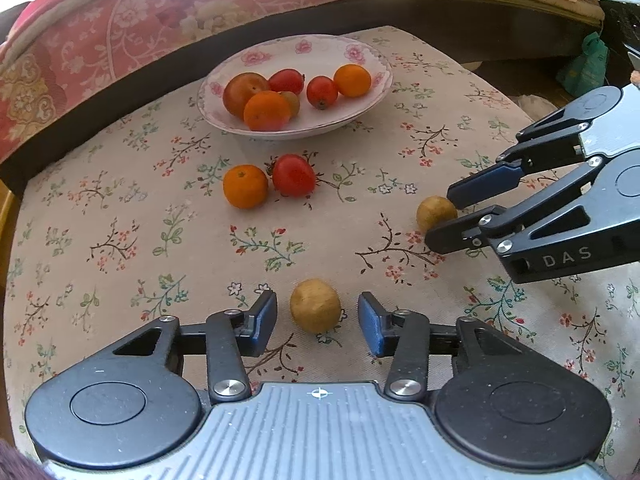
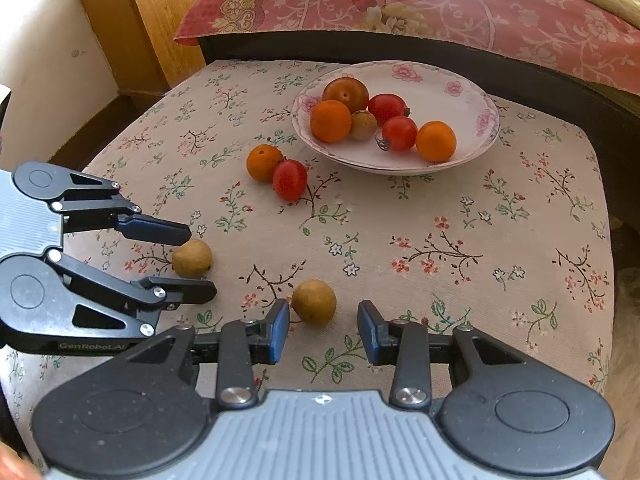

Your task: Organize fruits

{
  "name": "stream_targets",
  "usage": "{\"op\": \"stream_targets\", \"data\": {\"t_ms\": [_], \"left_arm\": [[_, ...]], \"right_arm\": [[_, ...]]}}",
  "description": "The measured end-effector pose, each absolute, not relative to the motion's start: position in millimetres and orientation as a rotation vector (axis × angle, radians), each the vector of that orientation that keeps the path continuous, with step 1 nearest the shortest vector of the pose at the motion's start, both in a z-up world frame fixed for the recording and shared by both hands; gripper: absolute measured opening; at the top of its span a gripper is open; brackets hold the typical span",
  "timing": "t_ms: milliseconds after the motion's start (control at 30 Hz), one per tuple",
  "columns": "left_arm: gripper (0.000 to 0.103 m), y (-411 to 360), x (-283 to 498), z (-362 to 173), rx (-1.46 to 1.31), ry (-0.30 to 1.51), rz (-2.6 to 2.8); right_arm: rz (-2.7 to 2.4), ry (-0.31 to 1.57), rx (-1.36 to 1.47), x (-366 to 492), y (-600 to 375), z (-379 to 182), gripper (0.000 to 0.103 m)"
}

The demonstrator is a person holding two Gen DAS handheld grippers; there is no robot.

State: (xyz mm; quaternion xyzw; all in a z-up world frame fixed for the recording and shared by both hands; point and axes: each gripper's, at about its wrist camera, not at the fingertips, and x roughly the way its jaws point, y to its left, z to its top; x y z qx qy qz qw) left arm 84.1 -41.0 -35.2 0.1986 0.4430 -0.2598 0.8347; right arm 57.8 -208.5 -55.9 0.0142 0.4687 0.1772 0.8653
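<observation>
Both the left gripper (image 1: 317,318) and right gripper (image 2: 323,326) are spread wide, each around its own brown fruit on the flowered cloth (image 1: 120,240).

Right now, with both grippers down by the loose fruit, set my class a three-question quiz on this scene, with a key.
1. True or false: each gripper, left gripper and right gripper, is open around a longan.
2. How many fruits lie on the cloth outside the plate?
3. Which fruit touches the loose orange? A tomato, B longan, C nothing.

Key: 1 true; 2 four; 3 A.
</observation>
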Motion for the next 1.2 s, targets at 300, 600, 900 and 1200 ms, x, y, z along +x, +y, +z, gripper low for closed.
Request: {"op": "stream_targets", "data": {"t_ms": [300,600,900,1200], "left_arm": [[0.047,-42,84,-34,0.420,0.942,-0.561],[0.042,-42,84,-34,0.426,0.943,-0.567],[0.034,-42,84,-33,0.430,0.947,-0.557],[0.034,-44,94,-19,0.403,0.920,-0.540]], "right_arm": [[0.371,0.977,0.035,58,-209,-56,0.040],[0.369,0.964,-0.011,58,-199,-55,0.040],[0.364,0.969,-0.057,58,-192,-55,0.029],[0.360,0.947,-0.021,62,-194,-46,0.028]]}}
